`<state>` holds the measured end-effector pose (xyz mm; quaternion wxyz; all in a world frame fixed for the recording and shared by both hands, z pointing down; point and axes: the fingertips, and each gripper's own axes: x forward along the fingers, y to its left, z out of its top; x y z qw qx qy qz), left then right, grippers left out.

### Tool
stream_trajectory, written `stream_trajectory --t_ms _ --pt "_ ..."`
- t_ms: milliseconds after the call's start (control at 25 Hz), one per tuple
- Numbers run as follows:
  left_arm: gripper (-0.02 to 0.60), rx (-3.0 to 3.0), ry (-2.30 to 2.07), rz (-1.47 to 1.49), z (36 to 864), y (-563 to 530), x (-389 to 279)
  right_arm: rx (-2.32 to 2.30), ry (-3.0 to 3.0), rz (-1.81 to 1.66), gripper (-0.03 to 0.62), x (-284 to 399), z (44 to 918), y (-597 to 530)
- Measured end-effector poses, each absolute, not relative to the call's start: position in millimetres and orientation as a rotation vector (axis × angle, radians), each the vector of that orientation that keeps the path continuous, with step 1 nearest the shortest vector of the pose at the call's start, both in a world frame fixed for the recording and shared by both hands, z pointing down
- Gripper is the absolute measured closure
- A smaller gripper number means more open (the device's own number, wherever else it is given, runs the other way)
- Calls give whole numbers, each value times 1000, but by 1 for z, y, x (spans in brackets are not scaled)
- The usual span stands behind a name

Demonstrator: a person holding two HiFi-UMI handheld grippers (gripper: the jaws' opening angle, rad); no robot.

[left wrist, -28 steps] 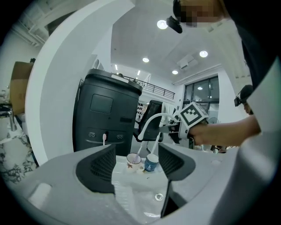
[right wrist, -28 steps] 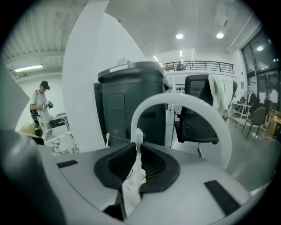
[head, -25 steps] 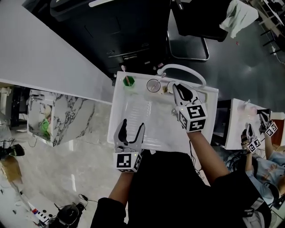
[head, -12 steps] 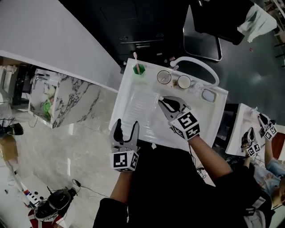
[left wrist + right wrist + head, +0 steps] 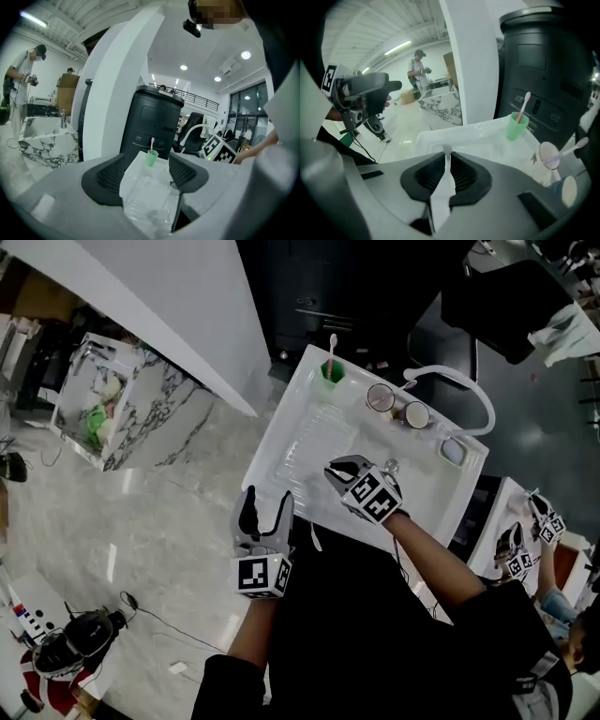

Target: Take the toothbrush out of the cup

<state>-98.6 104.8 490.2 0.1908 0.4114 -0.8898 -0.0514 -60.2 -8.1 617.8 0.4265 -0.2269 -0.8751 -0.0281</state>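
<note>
- White toothbrush (image 5: 440, 199): clamped between the right gripper's (image 5: 446, 159) jaws, head poking past the tips.
- Green cup (image 5: 516, 125): upright, pink toothbrush (image 5: 524, 105) standing inside.
- Clear cup (image 5: 549, 155): holds a leaning pale toothbrush (image 5: 574, 146).

The moulded plastic sink tray (image 5: 309, 418) is white. On its far corner stands a small green plastic cup (image 5: 330, 373), and in it a slim pale-pink toothbrush (image 5: 332, 343). The left gripper (image 5: 266, 502) and right gripper (image 5: 339, 468) are grey with black ribbed pads (image 5: 112, 176), and their cubes (image 5: 261, 575) carry black-and-white square markers. The thin white toothbrush (image 5: 443, 192) between the right jaws is plain. The stone block (image 5: 141, 404) is white, veined grey.
</note>
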Motion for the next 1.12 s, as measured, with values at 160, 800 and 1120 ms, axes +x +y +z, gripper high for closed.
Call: stream_trajectory --t_ms 160,800,1120 --pt "282 1108 -2507 -185 495 130 -100 -616 -2089 -109 559 -66 641 18" --pt "282 979 -2519 -300 529 203 -115 -580 -2059 -17 574 -118 744 66" --pt "282 1006 -2516 -290 531 223 -120 -538 -2075 -20 571 -112 771 79"
